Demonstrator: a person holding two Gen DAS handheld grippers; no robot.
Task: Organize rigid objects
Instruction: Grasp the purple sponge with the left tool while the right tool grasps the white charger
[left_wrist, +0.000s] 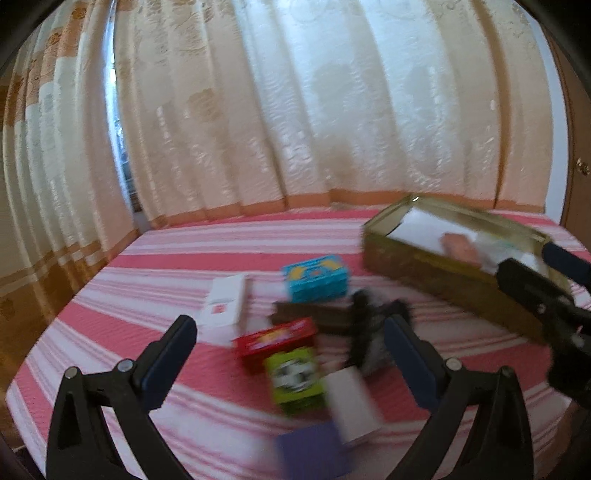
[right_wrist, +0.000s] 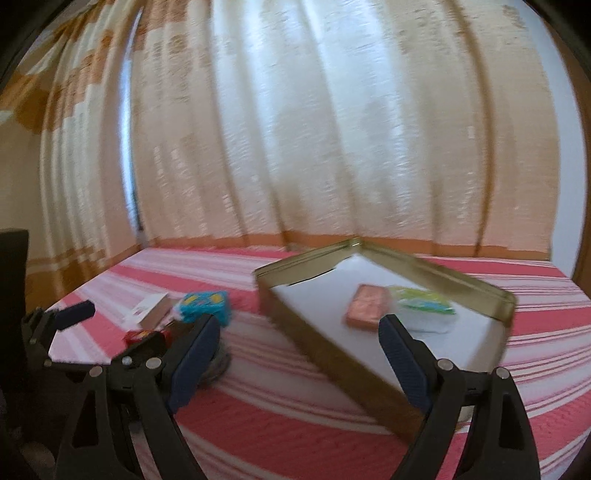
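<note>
A gold tin (left_wrist: 454, 273) (right_wrist: 332, 347) lies open on the striped bed; inside it are a pink box (right_wrist: 367, 305) and a green-and-white packet (right_wrist: 424, 301). To its left lies a blurred heap: a blue box (left_wrist: 317, 277) (right_wrist: 205, 304), a white box (left_wrist: 225, 299), a brown box (left_wrist: 314, 315), a red box (left_wrist: 275, 338), a green box (left_wrist: 295, 376), a purple box (left_wrist: 312, 448). My left gripper (left_wrist: 291, 336) is open and empty above the heap. My right gripper (right_wrist: 299, 339) is open and empty at the tin's near left wall.
The bed (left_wrist: 110, 306) has a red and white striped cover. Cream and orange curtains (left_wrist: 295, 110) hang right behind it. A wooden door edge (left_wrist: 580, 177) stands at the right. The right gripper's body (left_wrist: 546, 295) shows in the left wrist view.
</note>
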